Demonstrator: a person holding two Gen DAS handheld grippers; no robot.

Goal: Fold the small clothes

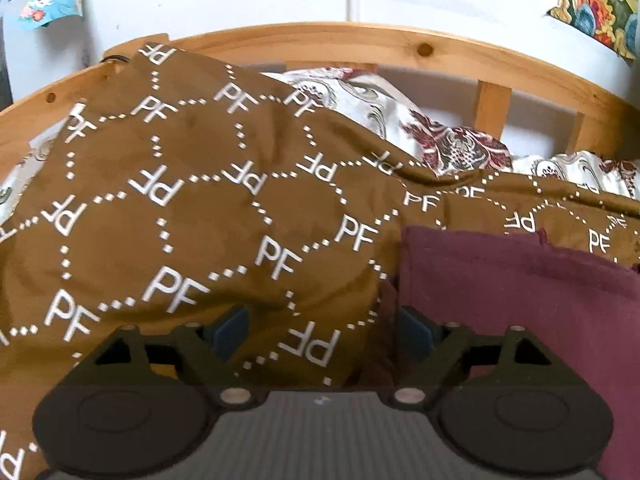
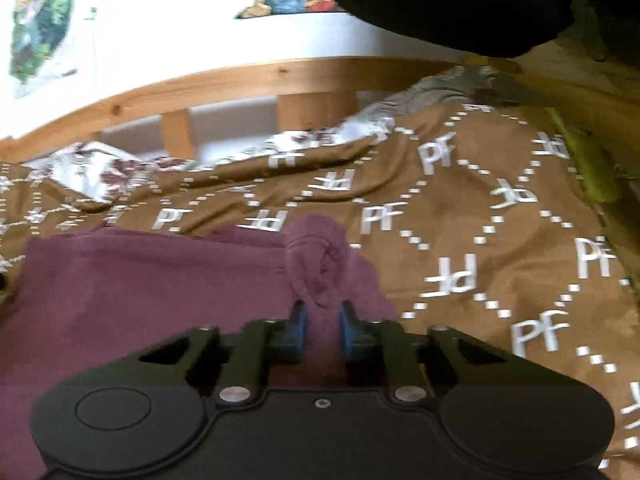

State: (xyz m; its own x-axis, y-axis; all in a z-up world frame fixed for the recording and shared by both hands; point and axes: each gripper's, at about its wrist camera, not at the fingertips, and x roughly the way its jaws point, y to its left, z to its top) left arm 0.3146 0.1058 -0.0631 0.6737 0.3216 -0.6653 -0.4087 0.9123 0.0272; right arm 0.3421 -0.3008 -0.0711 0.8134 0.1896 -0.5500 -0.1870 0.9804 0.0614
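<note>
- Two grippers work one maroon garment [image 2: 152,280] spread on a brown bedspread printed with "PF" [image 2: 460,240]; nothing else to fold is in view.
- Right gripper [image 2: 323,330]: blue pads [image 2: 347,330] drawn close together, with a bunched maroon fold between them. It looks pinched, though motion blur keeps me from being certain.
- Left gripper [image 1: 322,330]: jaws spread wide and holding nothing, poised over the garment's left edge, where maroon cloth meets bedspread.
- Handling, as a judgement: the cloth reads as light, soft and limp, so it will sag and drag rather than keep its shape. A corner or hem gives the surest hold; a grip on the middle would only bunch it further.
- The left side's straight edge [image 1: 402,264] looks like the better place for the free gripper to bite.
- Room: open bedspread lies to the right of the garment and beyond it.
- Limits: a wooden bed rail [image 1: 360,38] runs across the far side, with a floral pillow [image 1: 440,136] before it. A dark shape at the right view's upper corner cannot be identified.
</note>
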